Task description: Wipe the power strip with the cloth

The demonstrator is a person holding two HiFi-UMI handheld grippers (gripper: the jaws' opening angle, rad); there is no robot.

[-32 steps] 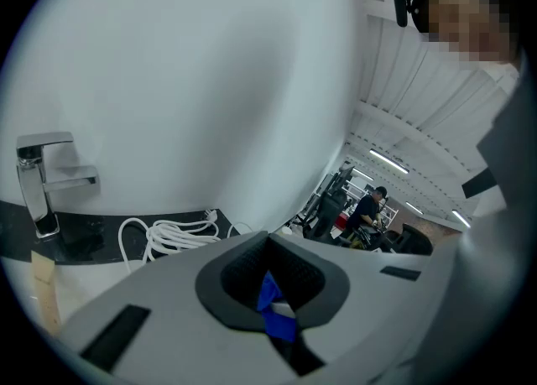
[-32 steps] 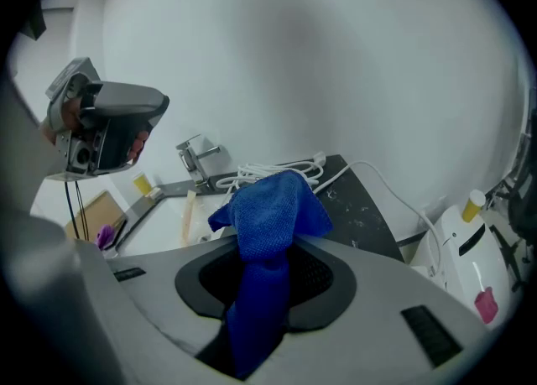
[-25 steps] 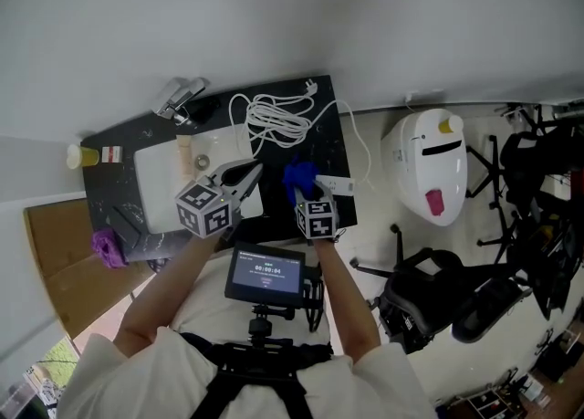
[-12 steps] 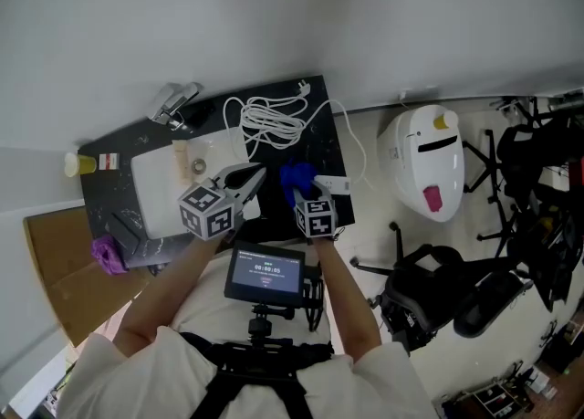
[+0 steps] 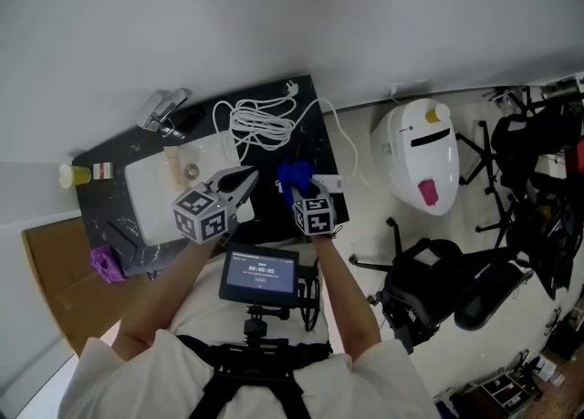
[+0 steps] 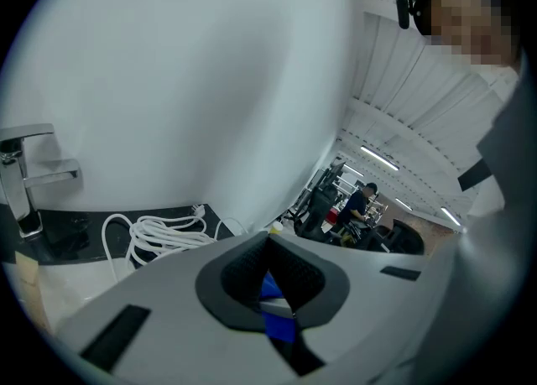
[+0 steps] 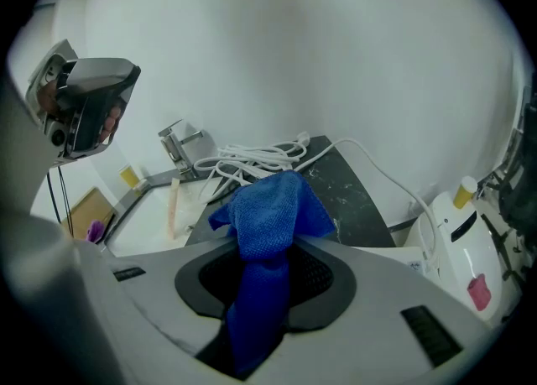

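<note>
The white power strip (image 5: pixel 331 183) lies at the right end of the black counter (image 5: pixel 315 139), and its white cable (image 5: pixel 260 123) is coiled behind it. My right gripper (image 5: pixel 299 189) hovers just left of the strip, shut on a blue cloth (image 5: pixel 294 174). In the right gripper view the cloth (image 7: pixel 268 211) bunches up out of the jaws of that gripper (image 7: pixel 268 249). My left gripper (image 5: pixel 246 178) hangs over the sink's right side, shut with nothing held. In its own view the left gripper (image 6: pixel 268 245) shows pads meeting, with a sliver of blue cloth (image 6: pixel 275 289) beyond.
A white sink (image 5: pixel 151 184) and a chrome faucet (image 5: pixel 164 109) fill the counter's left half. A yellow cup (image 5: pixel 66 173) and a purple object (image 5: pixel 102 262) sit at its left end. On the floor to the right are a white appliance (image 5: pixel 420 157) and black chairs (image 5: pixel 456 294).
The head camera has shifted, so the counter sits slightly further left and up in the view. Both grippers keep nearly the same places over the counter, and the cloth stays held.
</note>
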